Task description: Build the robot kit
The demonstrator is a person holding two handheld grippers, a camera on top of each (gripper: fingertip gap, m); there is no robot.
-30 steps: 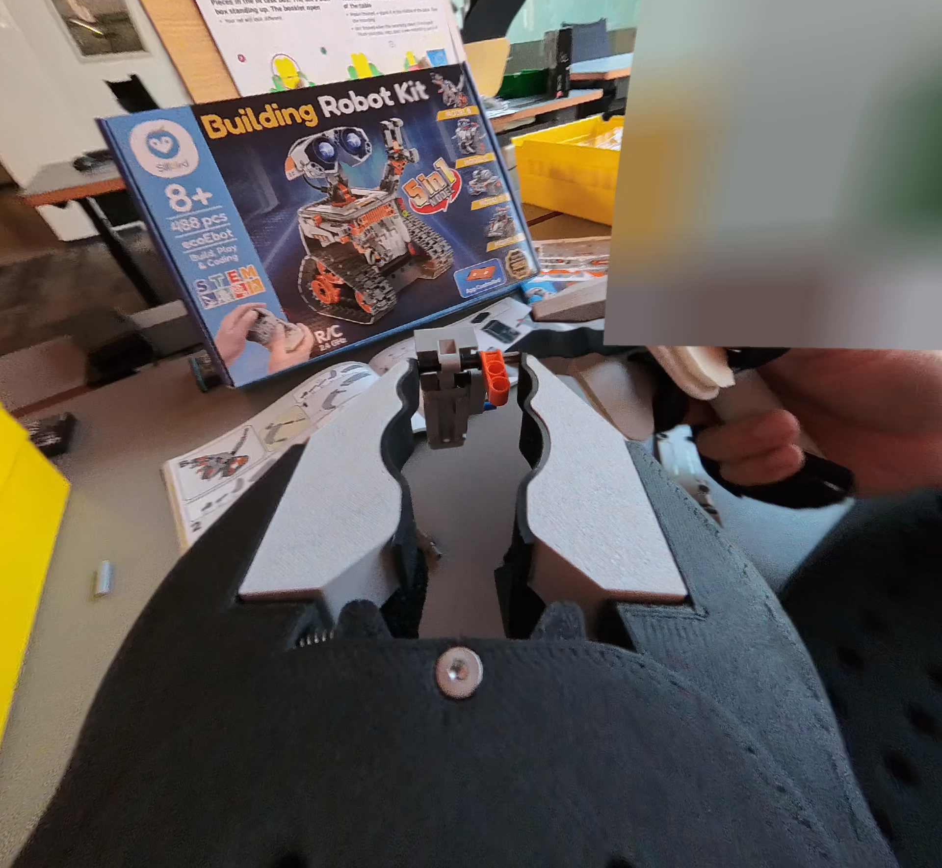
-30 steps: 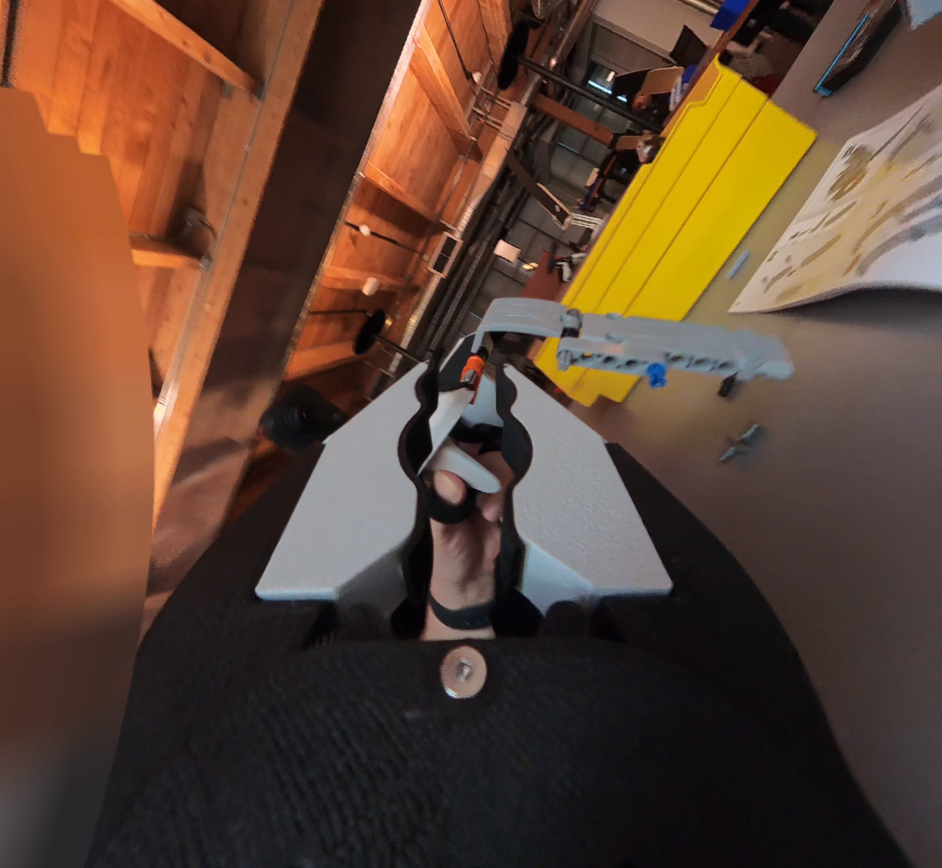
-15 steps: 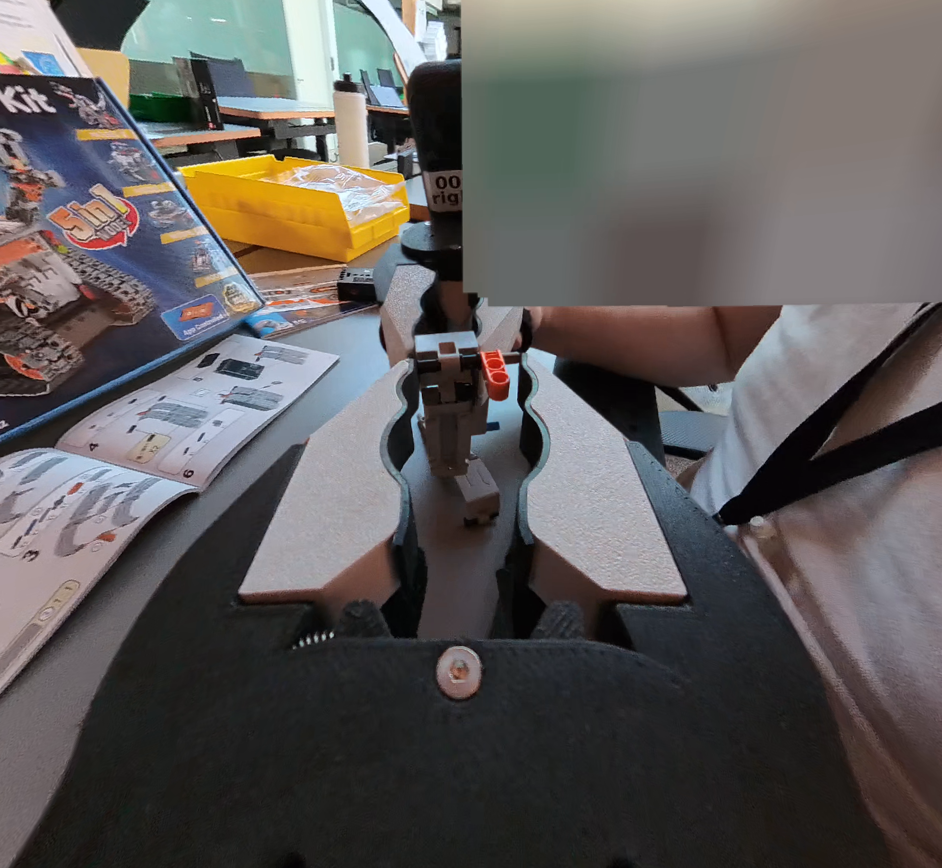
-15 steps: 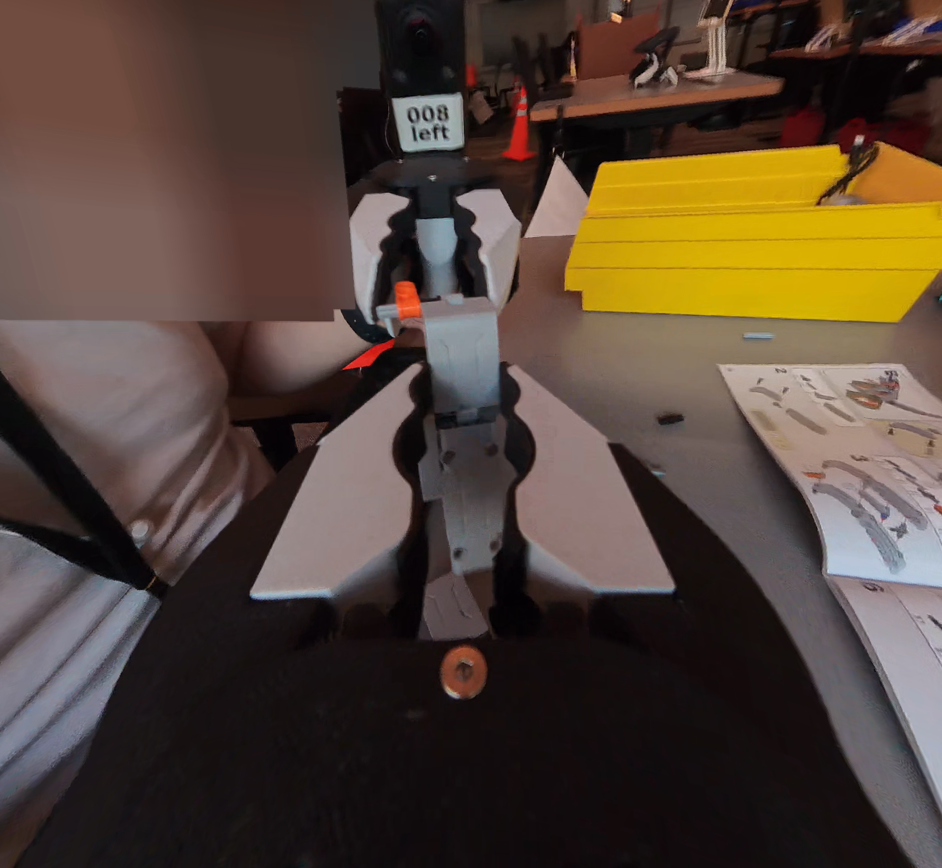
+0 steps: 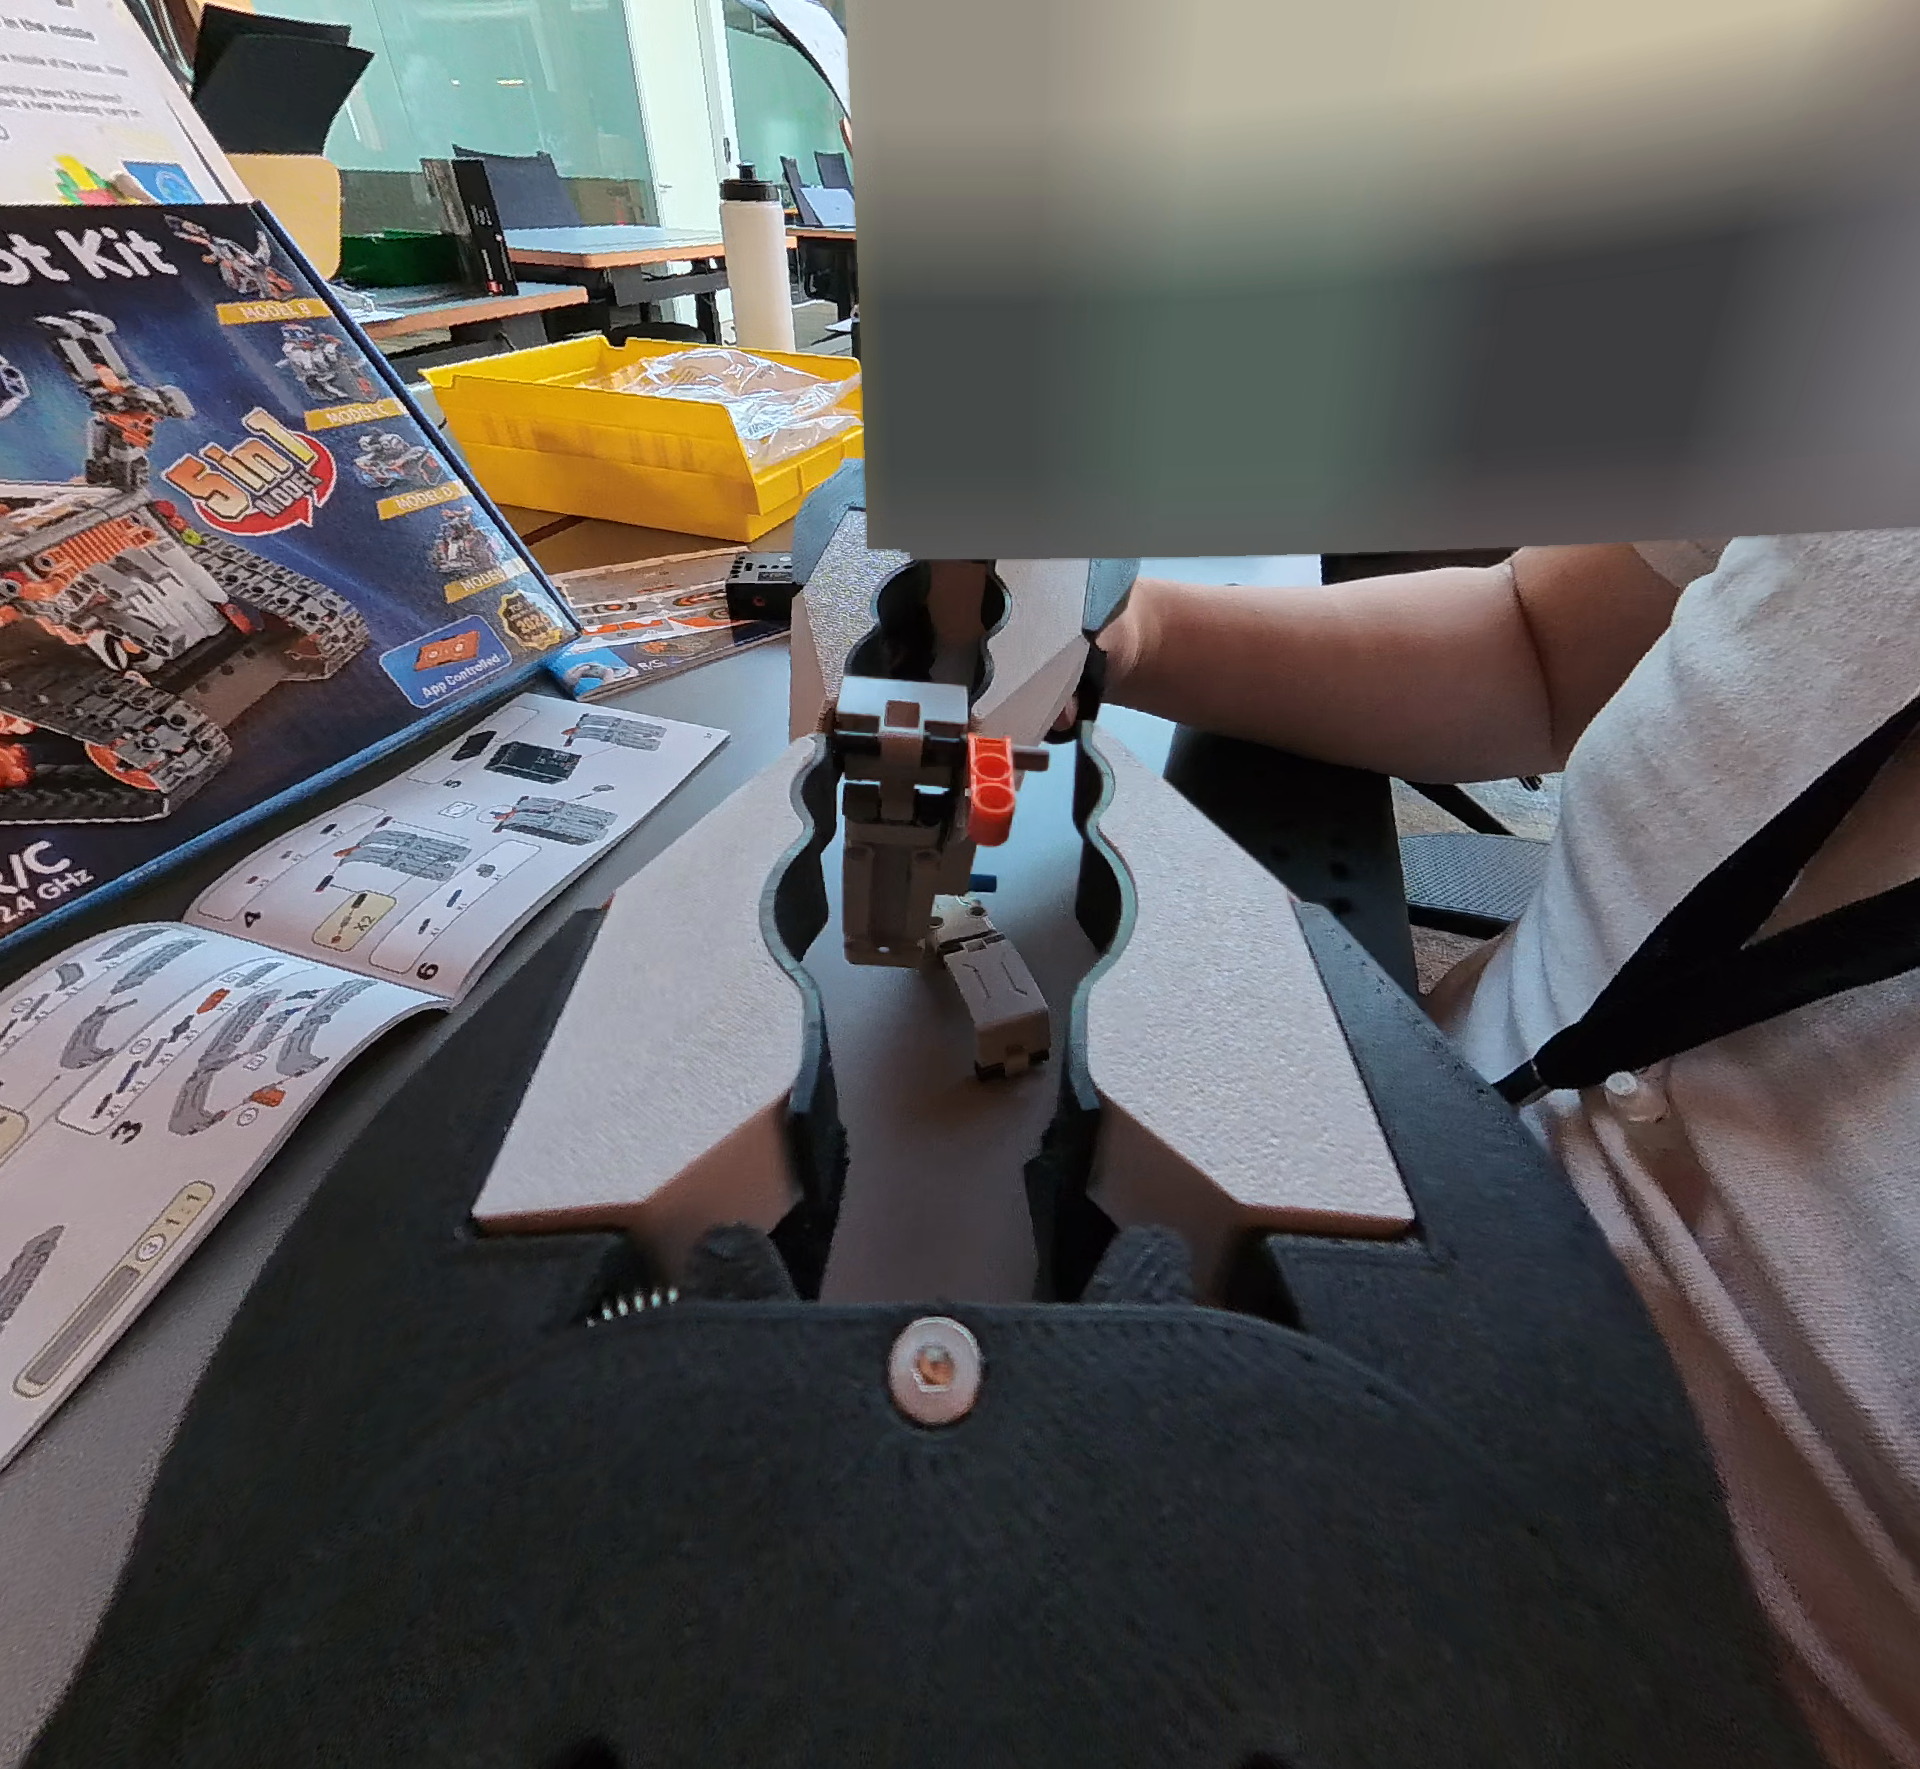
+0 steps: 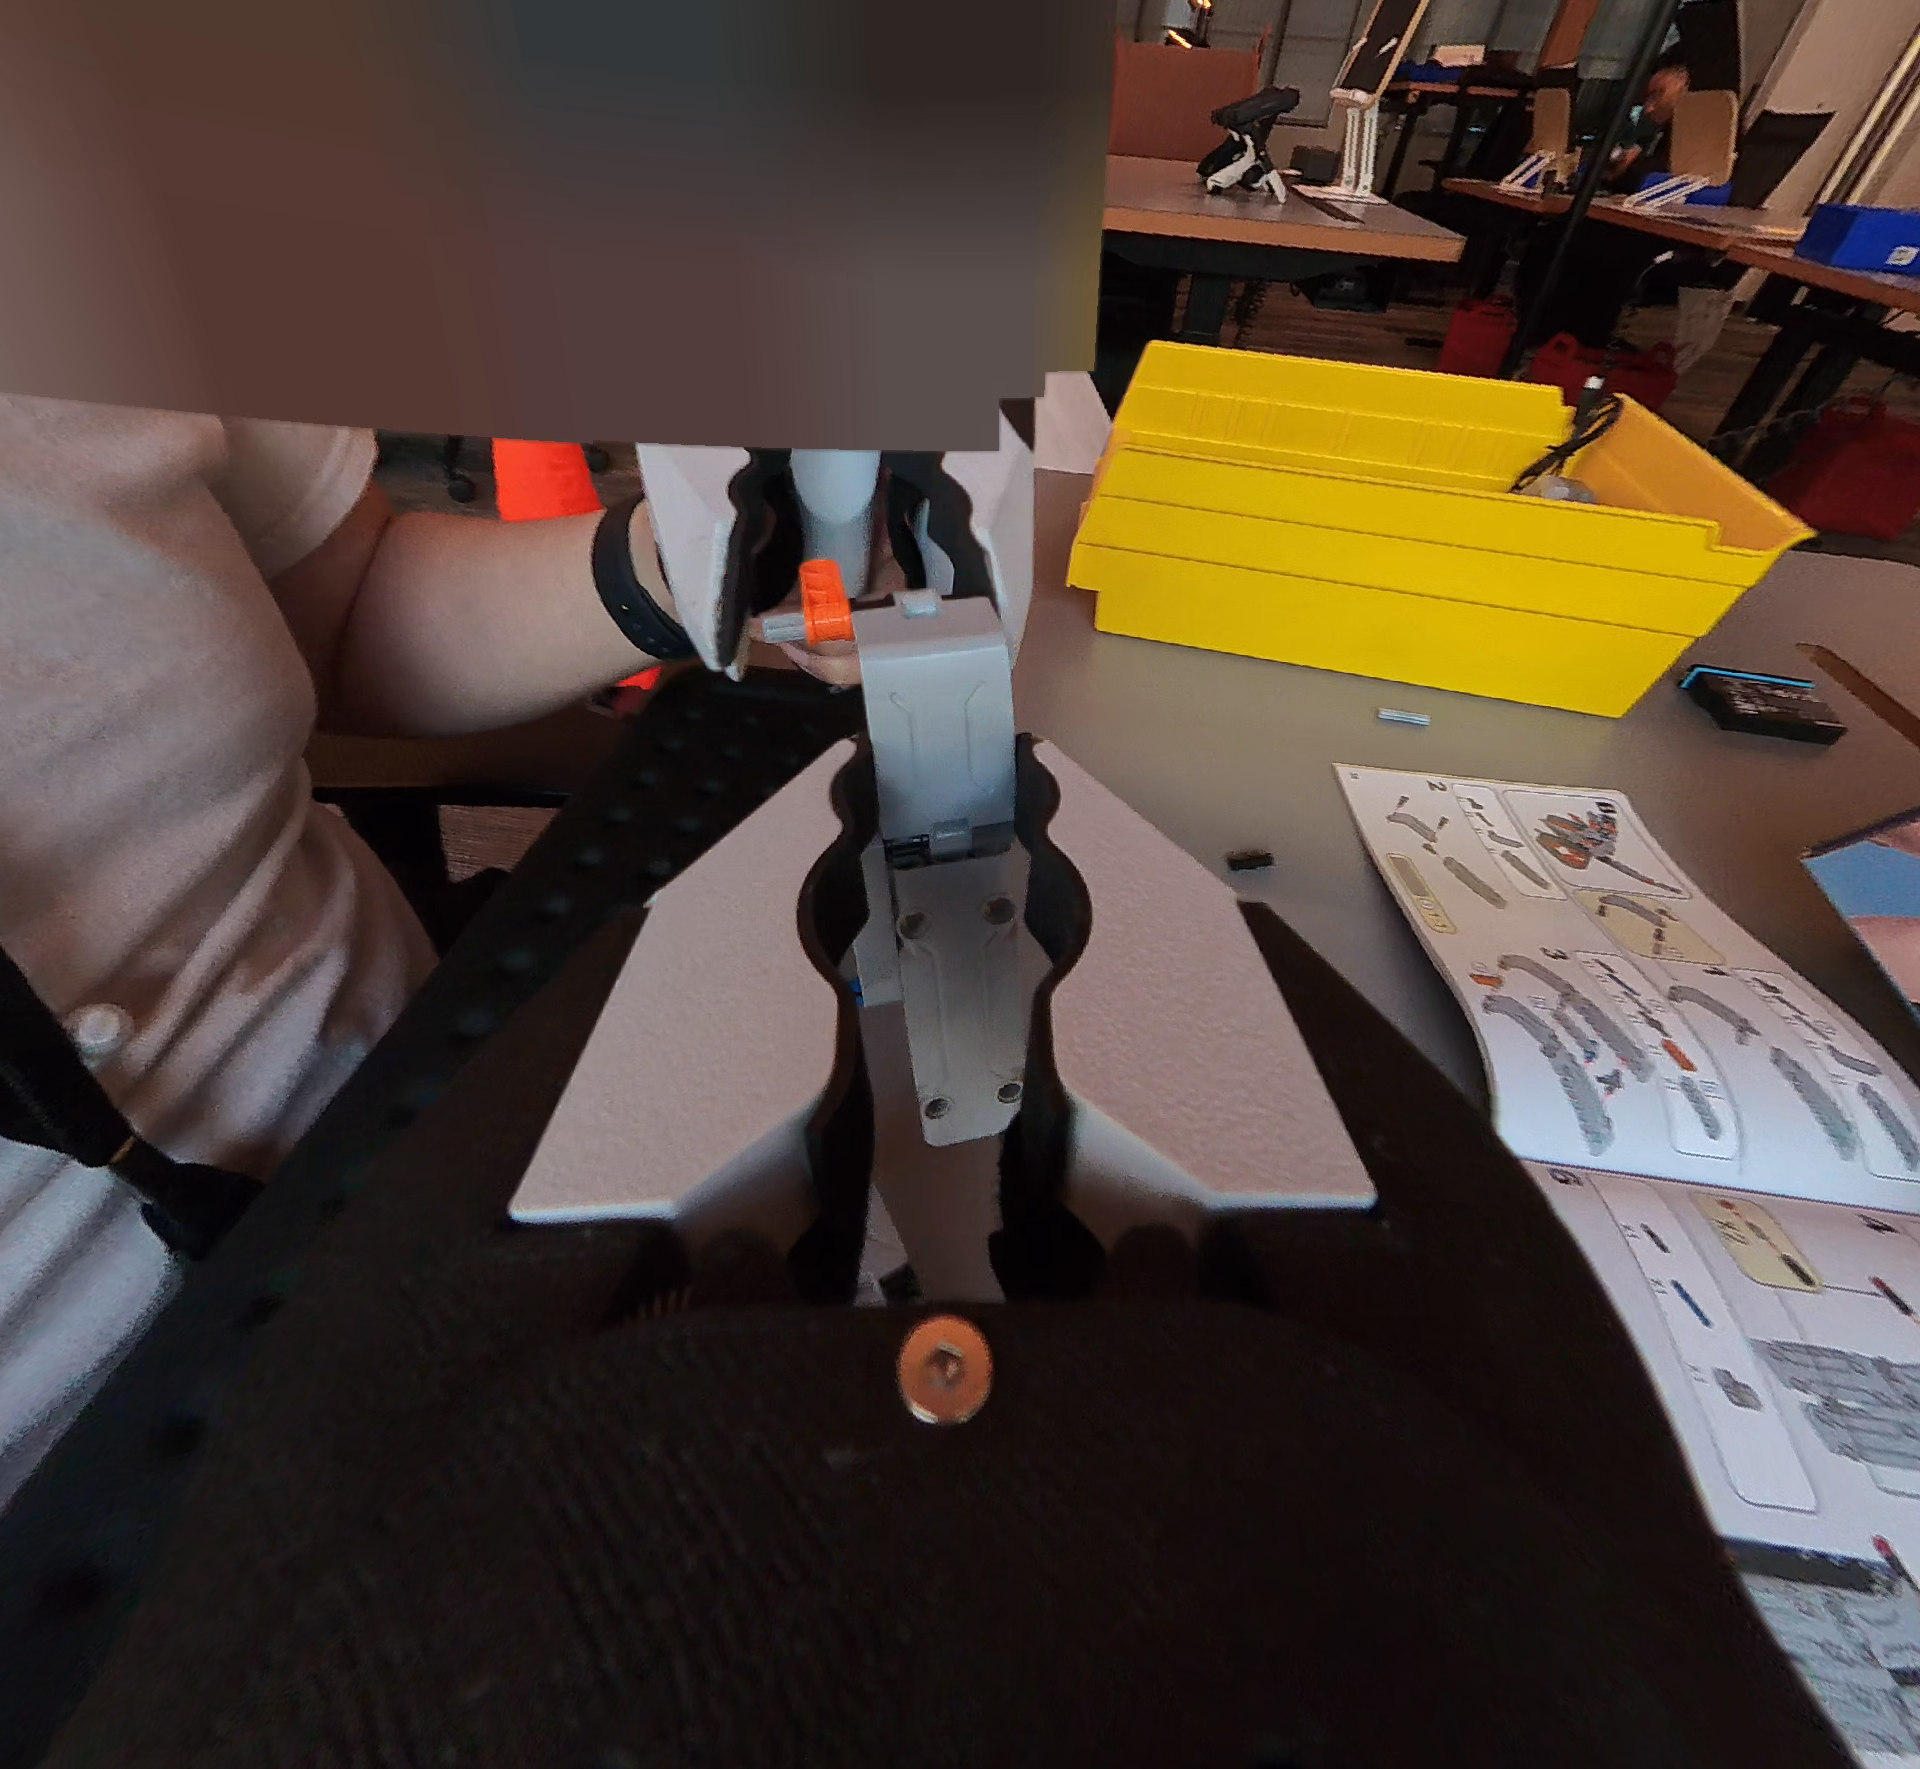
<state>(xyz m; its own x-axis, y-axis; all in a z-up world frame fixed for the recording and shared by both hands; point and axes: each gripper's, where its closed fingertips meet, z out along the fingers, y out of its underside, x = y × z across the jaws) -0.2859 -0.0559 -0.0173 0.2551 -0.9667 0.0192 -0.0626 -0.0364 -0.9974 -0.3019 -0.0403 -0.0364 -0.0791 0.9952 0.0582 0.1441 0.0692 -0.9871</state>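
A grey brick assembly [image 5: 899,846] with an orange connector [image 5: 990,787] on a short axle is held between both grippers above the dark table. My left gripper [image 5: 951,753] is shut on its upper end, at the dark grey block and the axle. My right gripper [image 6: 940,763] is shut on the light grey body [image 6: 935,743], and a grey flap [image 6: 961,1013] runs back between its fingers. The grippers face each other. The right one shows behind the assembly in the left wrist view [image 5: 940,659]. The left one shows in the right wrist view [image 6: 868,639].
A robot kit box [image 5: 208,524] stands at the left with an open instruction booklet [image 5: 312,940] in front of it. The booklet also shows in the right wrist view [image 6: 1610,992]. Yellow bins [image 6: 1403,576] sit behind it. A small black part [image 6: 1250,859] and a black device [image 6: 1761,706] lie on the table. The person's torso is close by.
Since a second ago both grippers have swung round with the assembly and now face each other. In the last half second they only shifted slightly.
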